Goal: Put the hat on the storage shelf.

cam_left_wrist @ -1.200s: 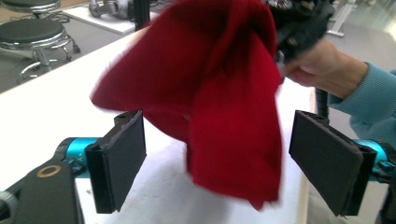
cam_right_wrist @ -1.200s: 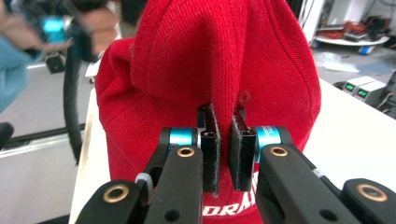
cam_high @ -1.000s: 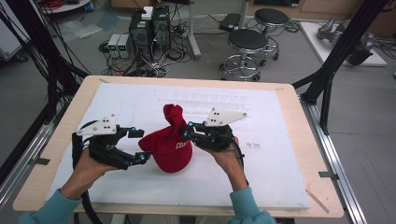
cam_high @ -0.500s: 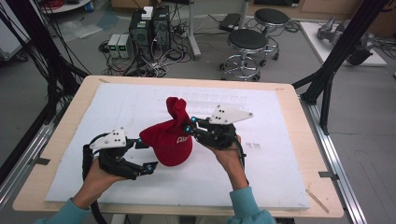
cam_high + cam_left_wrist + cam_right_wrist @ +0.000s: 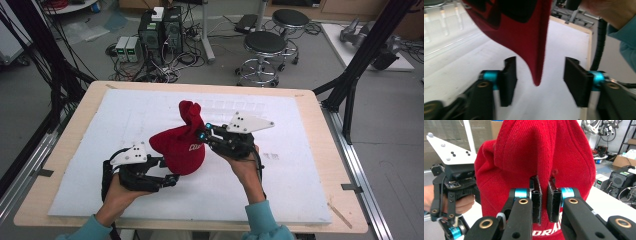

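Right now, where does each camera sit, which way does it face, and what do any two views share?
High view: fixed above the person's side, looking forward and down on the table; both forearms, left gripper and right gripper at the red cap.
Left gripper view: rides the left gripper, looking along its jaws, which have just been closing, with a cap edge between them, untouched.
Right gripper view: rides the right gripper, pinching cap fabric; the left hand shows.
Shared: all three show the cap.
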Demonstrator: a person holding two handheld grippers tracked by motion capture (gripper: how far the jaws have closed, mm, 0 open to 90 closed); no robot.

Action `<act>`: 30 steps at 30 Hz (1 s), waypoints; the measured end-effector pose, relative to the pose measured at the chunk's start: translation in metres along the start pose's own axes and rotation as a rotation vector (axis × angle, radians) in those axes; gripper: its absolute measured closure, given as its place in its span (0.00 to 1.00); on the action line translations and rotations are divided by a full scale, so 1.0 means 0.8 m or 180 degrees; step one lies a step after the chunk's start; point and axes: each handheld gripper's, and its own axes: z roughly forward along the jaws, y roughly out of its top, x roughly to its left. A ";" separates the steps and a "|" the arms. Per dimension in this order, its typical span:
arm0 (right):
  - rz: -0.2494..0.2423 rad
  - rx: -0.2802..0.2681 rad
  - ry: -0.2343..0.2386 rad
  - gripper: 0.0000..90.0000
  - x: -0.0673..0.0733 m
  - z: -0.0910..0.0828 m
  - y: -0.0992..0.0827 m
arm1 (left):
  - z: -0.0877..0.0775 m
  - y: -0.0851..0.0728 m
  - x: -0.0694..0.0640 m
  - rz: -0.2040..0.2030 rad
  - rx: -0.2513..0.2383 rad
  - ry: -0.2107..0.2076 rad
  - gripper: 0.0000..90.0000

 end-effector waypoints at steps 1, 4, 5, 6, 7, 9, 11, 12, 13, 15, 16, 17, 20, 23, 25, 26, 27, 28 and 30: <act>-0.0007 -0.0001 0.0002 0.94 0.000 0.000 0.000 | 0.000 0.000 0.000 -0.0005 -0.0013 -0.0024 0.58; -0.0016 -0.0028 0.0013 0.94 0.002 0.001 0.001 | 0.001 0.001 0.001 -0.0005 -0.0042 -0.0056 0.69; -0.0014 -0.0037 0.0021 0.94 0.002 0.001 0.001 | 0.001 0.000 0.000 -0.0001 -0.0047 -0.0056 0.74; -0.0013 -0.0049 0.0022 0.94 0.003 0.001 0.001 | 0.001 0.000 0.000 0.0021 -0.0041 -0.0040 0.77; -0.0016 -0.0059 0.0027 0.94 0.003 0.001 0.001 | 0.000 0.000 0.000 0.0036 -0.0052 -0.0044 0.80; -0.0020 -0.0068 0.0046 0.94 0.003 0.001 0.001 | -0.002 0.000 0.000 0.0074 -0.0079 -0.0020 0.88; -0.0014 -0.0063 0.0042 0.94 0.004 0.000 0.001 | -0.003 0.000 0.001 0.0047 -0.0083 0.0003 0.91; -0.0030 -0.0074 0.0046 0.94 0.004 0.000 0.001 | -0.004 0.000 0.002 0.0046 -0.0082 0.0018 0.92; -0.0022 -0.0075 0.0045 0.94 0.004 0.000 0.001 | -0.004 0.000 0.003 0.0030 -0.0094 0.0021 0.93; -0.0036 -0.0083 0.0049 0.94 0.005 -0.001 0.002 | -0.005 0.000 0.004 0.0008 -0.0085 0.0020 0.94; -0.0047 -0.0079 0.0052 0.94 0.005 0.000 0.002 | -0.005 0.000 0.003 0.0015 -0.0082 0.0032 0.95; -0.0051 -0.0078 0.0049 0.94 0.005 0.000 0.002 | -0.005 0.000 0.003 0.0018 -0.0086 0.0055 0.95; -0.0043 -0.0086 0.0050 0.94 0.005 0.000 0.001 | -0.005 0.001 0.002 0.0010 -0.0087 0.0079 0.95; -0.0064 -0.0096 0.0037 0.92 0.005 -0.001 0.001 | -0.005 0.002 0.001 0.0010 -0.0102 0.0110 0.95; -0.0077 -0.0122 0.0008 0.89 0.005 -0.002 0.001 | -0.006 0.004 0.002 0.0017 -0.0089 0.0113 0.95; -0.0097 -0.0135 -0.0008 0.84 0.005 -0.002 0.002 | -0.005 0.006 0.002 0.0004 -0.0089 0.0112 0.95; -0.0077 -0.0135 -0.0044 0.73 0.005 -0.003 0.002 | -0.006 0.007 0.003 0.0017 -0.0068 0.0125 0.95; -0.0082 -0.0157 -0.0116 0.61 0.005 -0.004 0.002 | -0.006 0.008 0.003 0.0018 -0.0059 0.0158 0.95; -0.0038 -0.0176 -0.0237 0.42 0.003 -0.007 0.002 | -0.006 0.010 0.005 0.0023 -0.0051 0.0178 0.95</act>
